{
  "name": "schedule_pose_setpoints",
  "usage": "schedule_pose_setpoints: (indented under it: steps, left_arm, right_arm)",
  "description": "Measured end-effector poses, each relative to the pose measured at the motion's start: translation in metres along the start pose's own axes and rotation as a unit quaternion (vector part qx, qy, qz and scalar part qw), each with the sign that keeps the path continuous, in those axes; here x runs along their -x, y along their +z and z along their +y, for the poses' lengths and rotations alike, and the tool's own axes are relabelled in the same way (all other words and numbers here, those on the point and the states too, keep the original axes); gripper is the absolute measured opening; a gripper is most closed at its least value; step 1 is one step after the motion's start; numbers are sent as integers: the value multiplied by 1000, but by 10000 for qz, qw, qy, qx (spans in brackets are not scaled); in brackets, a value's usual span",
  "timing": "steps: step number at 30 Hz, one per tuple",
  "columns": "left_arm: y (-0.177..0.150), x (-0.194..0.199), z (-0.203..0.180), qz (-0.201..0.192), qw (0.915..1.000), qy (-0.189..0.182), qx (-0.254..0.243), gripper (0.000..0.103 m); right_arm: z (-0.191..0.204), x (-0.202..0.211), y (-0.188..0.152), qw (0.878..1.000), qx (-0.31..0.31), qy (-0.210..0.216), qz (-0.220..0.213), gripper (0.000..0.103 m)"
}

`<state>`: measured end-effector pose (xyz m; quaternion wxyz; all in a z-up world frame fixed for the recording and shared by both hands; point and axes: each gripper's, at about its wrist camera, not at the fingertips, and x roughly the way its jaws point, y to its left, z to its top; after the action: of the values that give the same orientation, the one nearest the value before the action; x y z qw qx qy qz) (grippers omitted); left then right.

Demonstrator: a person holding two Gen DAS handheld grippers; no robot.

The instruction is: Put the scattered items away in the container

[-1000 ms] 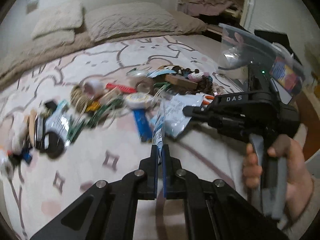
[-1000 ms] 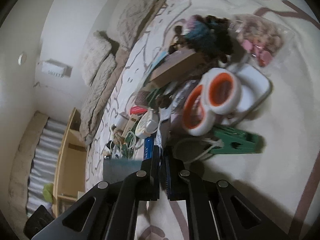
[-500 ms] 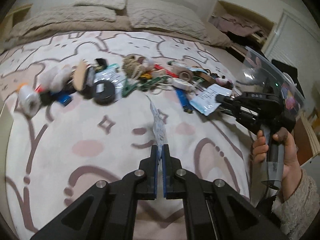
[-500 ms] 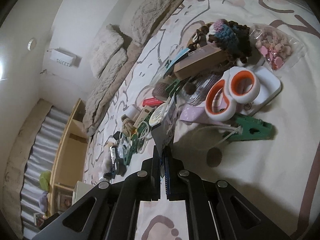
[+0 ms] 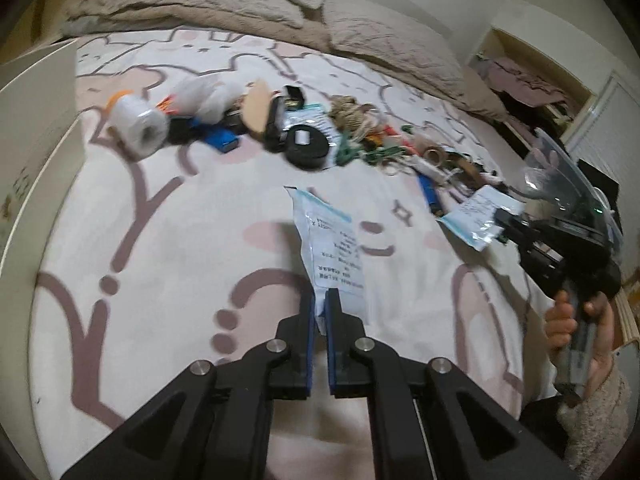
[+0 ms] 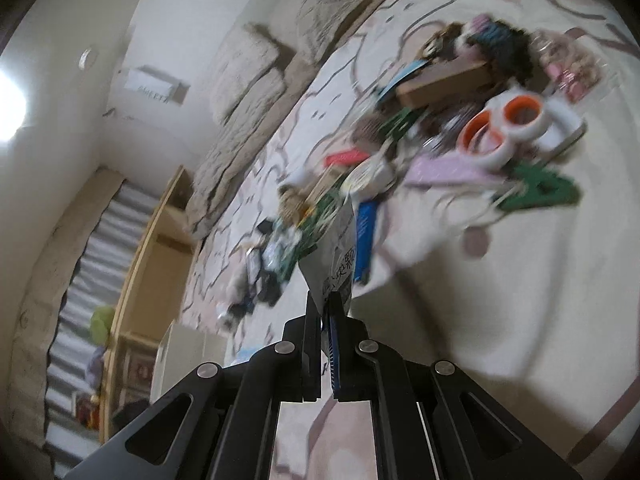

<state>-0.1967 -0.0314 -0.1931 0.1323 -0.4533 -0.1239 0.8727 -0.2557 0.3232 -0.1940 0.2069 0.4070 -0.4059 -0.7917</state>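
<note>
My left gripper (image 5: 320,300) is shut on a white and blue printed packet (image 5: 330,246), held above the bed. My right gripper (image 6: 324,304) is shut on a second printed packet (image 6: 338,254); that packet also shows in the left wrist view (image 5: 478,220) at the tip of the right gripper (image 5: 506,226). A clear plastic container (image 5: 560,178) stands behind the right gripper at the right. Scattered items lie in a row across the bed: a white roll (image 5: 138,122), a black round tin (image 5: 306,148), twine (image 5: 352,114), orange-cored tape rolls (image 6: 502,126), a green clip (image 6: 540,190).
The bed cover (image 5: 168,240) is cream with pink patterns. Pillows (image 5: 248,4) lie at the head. A white board (image 5: 36,120) stands at the bed's left side. A wooden shelf (image 6: 148,248) stands beyond the bed. A closet (image 5: 532,80) is at the back right.
Both grippers have lifted and drawn back from the pile, each still holding its packet. The left view has swung left, so the white roll and the side board now show large.
</note>
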Motion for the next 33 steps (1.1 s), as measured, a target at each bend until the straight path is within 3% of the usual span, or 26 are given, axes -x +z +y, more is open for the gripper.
schedule_pose_setpoints:
  steps: [4,6,7,8,10,16,23,26,30,33]
  left_arm:
    - [1,7,-4,-232,9958,808,-356,7]
    - [2,10,-3,-353,9939,932,-478,16]
    - [2,11,-2,-377,9945,865,-459,30]
    - [2,11,-1,-396,9950,807,-436,51]
    - [1,11,-2,-471,9952,730,-442,66]
    - [1,-8,-19,-342,9952,620,-682,74]
    - [-3,-32,-30,-110,9934,761,-846,76]
    - [-3,-38,-30,-49,9925,885,-847,76]
    - [-3,-39,-27,-62,9919,950,-845,76]
    - [-2,-39,-25,-86,9920,974,-804,76]
  right_arm:
    - [17,-10,-14,9994,237,82,232,5]
    - [22,-18,-19,9986,294,150,422,5]
    - [24,-23,-22,9980,282,205,524,5]
    - [25,-28,-25,9973,285,246,627,5]
    - [29,-38,-32,9955,351,268,836,5]
    - [36,-53,-39,9902,646,168,1223,5]
    - [36,-59,-38,9819,1220,-893,1145,5]
    - [42,-64,-39,9687,1768,-1462,951,5]
    - [52,-75,-38,9392,2552,-2203,658,13]
    - [52,-75,-36,9338,2650,-2334,568,14]
